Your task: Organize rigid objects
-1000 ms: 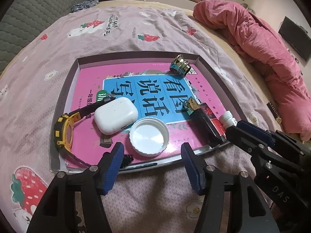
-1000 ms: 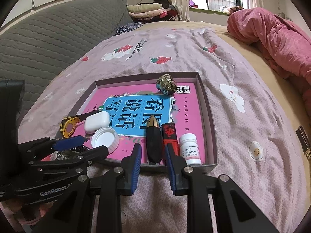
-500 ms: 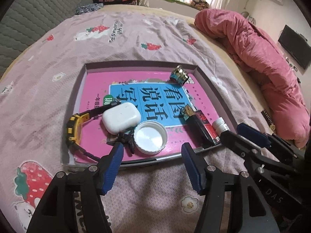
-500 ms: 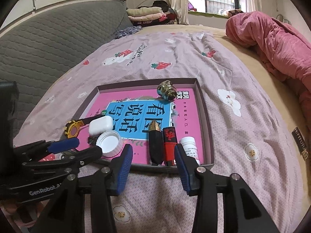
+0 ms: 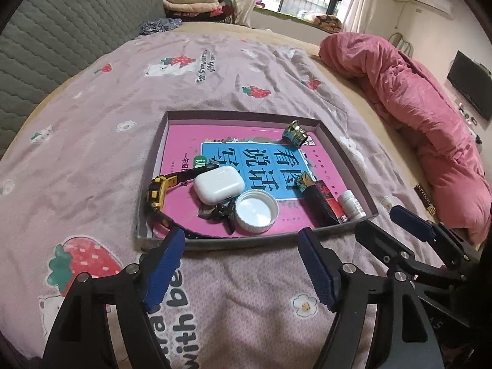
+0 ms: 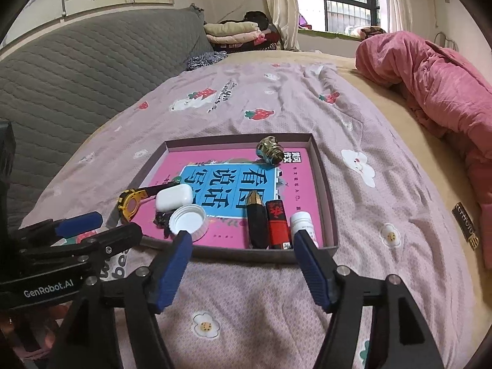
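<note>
A shallow grey box lid (image 5: pixel 347 166) (image 6: pixel 326 184) lies on the bed with a pink and blue book inside. On the book rest a white earbud case (image 5: pixel 219 184) (image 6: pixel 173 196), a white bottle cap (image 5: pixel 256 211) (image 6: pixel 188 223), a yellow watch (image 5: pixel 157 192) (image 6: pixel 132 203), a black clip (image 5: pixel 222 212), a black pen cap (image 6: pixel 257 219), a red lighter (image 6: pixel 278 224), a small white bottle (image 5: pixel 351 204) (image 6: pixel 303 224) and a gold cap (image 5: pixel 295 133) (image 6: pixel 270 150). My left gripper (image 5: pixel 243 266) and right gripper (image 6: pixel 243 266) hover before the lid's near edge, jaws opening, nothing between them.
The pink strawberry-print bedspread (image 5: pixel 123 98) covers the bed around the lid. A rumpled pink quilt (image 5: pixel 415 107) lies along the right. A grey quilted headboard (image 6: pixel 77 70) stands at the left, with folded clothes (image 6: pixel 236 30) at the far end.
Both grippers have pulled back and up from the lid. The right jaws went from nearly shut to wide open, and the left jaws widened. The items in the lid lie as before.
</note>
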A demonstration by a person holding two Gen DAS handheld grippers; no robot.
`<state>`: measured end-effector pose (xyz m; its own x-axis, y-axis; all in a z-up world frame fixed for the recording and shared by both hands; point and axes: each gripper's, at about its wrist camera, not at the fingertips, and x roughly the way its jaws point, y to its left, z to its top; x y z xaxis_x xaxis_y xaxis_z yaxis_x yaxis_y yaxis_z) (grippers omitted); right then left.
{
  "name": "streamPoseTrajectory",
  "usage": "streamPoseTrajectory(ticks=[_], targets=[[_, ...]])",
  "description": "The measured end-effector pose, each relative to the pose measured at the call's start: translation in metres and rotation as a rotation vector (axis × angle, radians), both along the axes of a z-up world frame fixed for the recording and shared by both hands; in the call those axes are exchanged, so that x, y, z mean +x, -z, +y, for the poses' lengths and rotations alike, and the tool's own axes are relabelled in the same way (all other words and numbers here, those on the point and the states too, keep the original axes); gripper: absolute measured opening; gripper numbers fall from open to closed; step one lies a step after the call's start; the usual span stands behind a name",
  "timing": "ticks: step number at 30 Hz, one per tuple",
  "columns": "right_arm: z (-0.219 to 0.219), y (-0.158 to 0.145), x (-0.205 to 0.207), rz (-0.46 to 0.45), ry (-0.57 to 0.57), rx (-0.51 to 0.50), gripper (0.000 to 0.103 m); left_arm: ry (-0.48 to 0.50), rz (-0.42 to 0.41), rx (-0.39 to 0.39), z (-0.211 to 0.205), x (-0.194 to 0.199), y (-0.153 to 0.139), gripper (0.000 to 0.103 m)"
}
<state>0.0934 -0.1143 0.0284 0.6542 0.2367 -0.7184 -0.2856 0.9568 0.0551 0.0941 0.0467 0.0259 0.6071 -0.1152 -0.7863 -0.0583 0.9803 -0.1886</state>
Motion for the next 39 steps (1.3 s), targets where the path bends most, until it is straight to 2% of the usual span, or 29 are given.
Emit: streamPoseTrajectory(ticks=[6,14,18,27,39], targets=[[-0.004,0.003,-0.016,-0.008,0.028,-0.001,0.068,-0.025,-0.011,0.031,0.005,-0.019,-0.002,0.077],[-0.005,0.005,-0.041,-0.057,0.058,-0.076,0.068,-0.059,0.017,0.078,0.004,-0.034,0.006,0.077],[-0.008,0.009,-0.051,-0.062,0.070,-0.089,0.068,-0.084,-0.002,0.130,0.006,-0.042,0.005,0.077],[-0.005,0.008,-0.068,-0.086,0.058,-0.086,0.068,-0.058,-0.017,0.134,-0.002,-0.059,0.009,0.077],[-0.005,0.021,-0.076,-0.077,0.047,-0.097,0.068,-0.055,0.037,0.103,-0.009,-0.069,0.027,0.077]])
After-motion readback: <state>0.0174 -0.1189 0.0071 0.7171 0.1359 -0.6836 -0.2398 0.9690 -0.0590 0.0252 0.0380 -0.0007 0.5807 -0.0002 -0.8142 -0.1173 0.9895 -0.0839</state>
